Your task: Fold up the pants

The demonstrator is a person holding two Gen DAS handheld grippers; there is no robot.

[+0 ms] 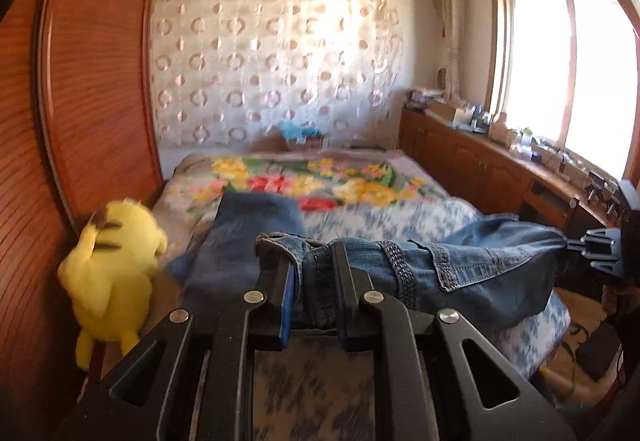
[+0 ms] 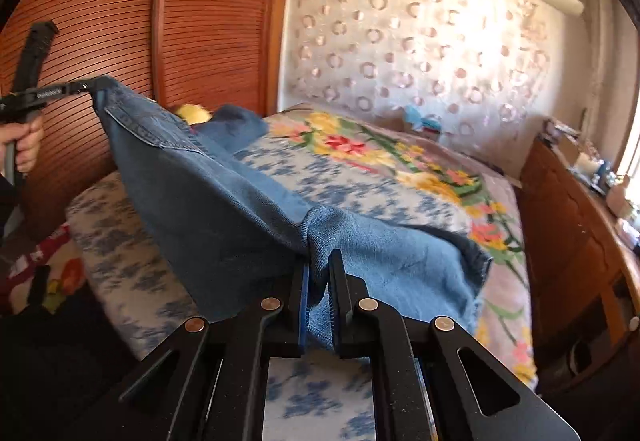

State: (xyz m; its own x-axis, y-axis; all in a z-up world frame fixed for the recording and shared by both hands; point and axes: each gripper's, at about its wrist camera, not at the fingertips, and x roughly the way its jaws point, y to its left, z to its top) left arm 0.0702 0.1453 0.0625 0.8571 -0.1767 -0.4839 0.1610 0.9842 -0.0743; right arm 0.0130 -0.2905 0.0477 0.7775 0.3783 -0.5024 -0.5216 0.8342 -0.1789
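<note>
We have the jeans [image 1: 460,265] pinched at two places and lifted off the bed [image 1: 380,217], with the rest of the denim trailing back onto the blue-patterned cover toward twelve o'clock. The left claw [image 1: 314,265] is clenched on a thick bunch of waistband, belt loop and seam showing between its pads. The right claw [image 2: 318,281] is clenched on a thinner, paler fold of the same garment. In the left wrist view the right claw sits far out at three o'clock, gripping the cloth; in the right wrist view the left claw [image 2: 90,85] is at ten o'clock, with the person's hand [image 2: 26,143] wrapped around its handle.

To do this step well, we judge that both grips should stay level with each other and the span between them taut, so the cloth hangs as one flat sheet and not a sagging bag. At present the denim droops between the two claws, so spreading them apart a little would help. We should carry the held edge over the trailing legs and lay it down evenly, watching the yellow plush toy [image 1: 112,261] at nine o'clock beside the wardrobe [image 1: 92,81].

Both claws point somewhat downward over the near end of the bed, roughly parallel, fingers aimed at the far wall.
</note>
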